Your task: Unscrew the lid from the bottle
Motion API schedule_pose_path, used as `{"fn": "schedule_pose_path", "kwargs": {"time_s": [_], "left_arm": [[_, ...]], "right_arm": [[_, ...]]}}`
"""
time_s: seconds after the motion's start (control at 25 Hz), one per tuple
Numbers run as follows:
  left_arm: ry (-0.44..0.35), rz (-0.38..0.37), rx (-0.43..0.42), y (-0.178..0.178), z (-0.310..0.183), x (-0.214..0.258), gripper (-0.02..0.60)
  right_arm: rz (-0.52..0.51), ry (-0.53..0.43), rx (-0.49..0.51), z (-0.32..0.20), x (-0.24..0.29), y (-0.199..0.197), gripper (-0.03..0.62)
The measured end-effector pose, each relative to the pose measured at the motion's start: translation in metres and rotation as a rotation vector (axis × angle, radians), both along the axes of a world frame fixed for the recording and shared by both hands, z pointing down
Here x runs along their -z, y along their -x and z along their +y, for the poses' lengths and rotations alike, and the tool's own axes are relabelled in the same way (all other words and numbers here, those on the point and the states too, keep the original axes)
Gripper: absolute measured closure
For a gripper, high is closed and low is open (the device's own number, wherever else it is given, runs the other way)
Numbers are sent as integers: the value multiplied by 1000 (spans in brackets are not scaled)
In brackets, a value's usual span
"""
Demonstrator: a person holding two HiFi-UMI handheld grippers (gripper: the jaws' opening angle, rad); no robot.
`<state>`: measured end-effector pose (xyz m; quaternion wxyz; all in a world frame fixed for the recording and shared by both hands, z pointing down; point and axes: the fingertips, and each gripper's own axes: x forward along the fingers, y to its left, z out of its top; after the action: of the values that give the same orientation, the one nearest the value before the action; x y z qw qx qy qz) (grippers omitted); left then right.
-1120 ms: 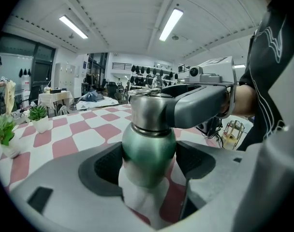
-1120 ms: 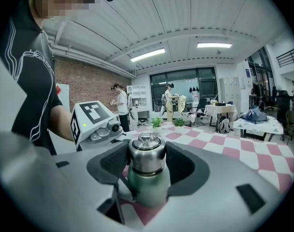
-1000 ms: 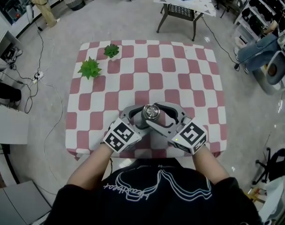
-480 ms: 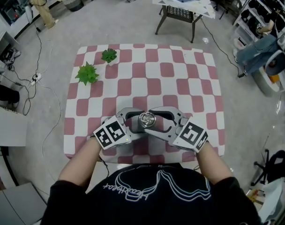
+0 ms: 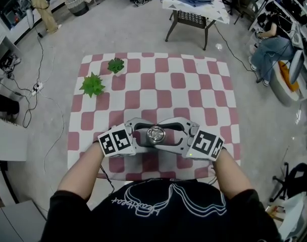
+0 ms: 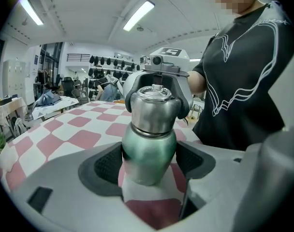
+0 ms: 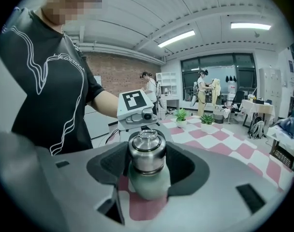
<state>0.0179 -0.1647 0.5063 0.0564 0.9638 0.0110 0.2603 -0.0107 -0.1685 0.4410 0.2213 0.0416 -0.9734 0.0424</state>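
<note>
1. The bottle (image 6: 149,151) stands upright at the lower middle of the head view, near the bottom edge of the tabletop (image 5: 194,84), which is covered by a red-and-white checked cloth (image 5: 163,97).
2. Its body is rounded, matte pale-green metal. The lid (image 7: 147,153) is a brushed-steel cylinder with a small ringed knob on top, seated on the neck.
3. The left claw (image 6: 149,166) is clamped on the green body, with dark textured pads (image 6: 106,166) pressed to both sides.
4. The right claw (image 7: 147,164) is clamped round the steel lid, its curved dark jaws hugging it.
5. Two spiky green plants (image 5: 93,84) sit at the tabletop's upper left.
</note>
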Motion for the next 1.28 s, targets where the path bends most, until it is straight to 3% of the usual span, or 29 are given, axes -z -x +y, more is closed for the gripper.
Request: {"fn": "schedule_pose_path", "kwargs": {"time_s": [0.36,0.6,0.84,1.16,1.2,1.28], "left_arm": [[-6,-7,37,2,-1,0,234],[33,51,111,19,0,6,235],[93,165,267,52,0,26,235],[82,380,583,77,3,88,236],[88,395,630,78,2,92,260],[105,417,711,80,2,97,422]], "right_arm": [[8,-11,-37,0,-2,0,345],[-29,-15,-95,-3,3,-1,345],[-41,-49,-194,-7,17,-3,345],[-142,-52,-293,-2,39,-15,355],[-134,-56,-309,-2,39,-17,355],[-138,-62,-328,-1,41,-20,355]]}}
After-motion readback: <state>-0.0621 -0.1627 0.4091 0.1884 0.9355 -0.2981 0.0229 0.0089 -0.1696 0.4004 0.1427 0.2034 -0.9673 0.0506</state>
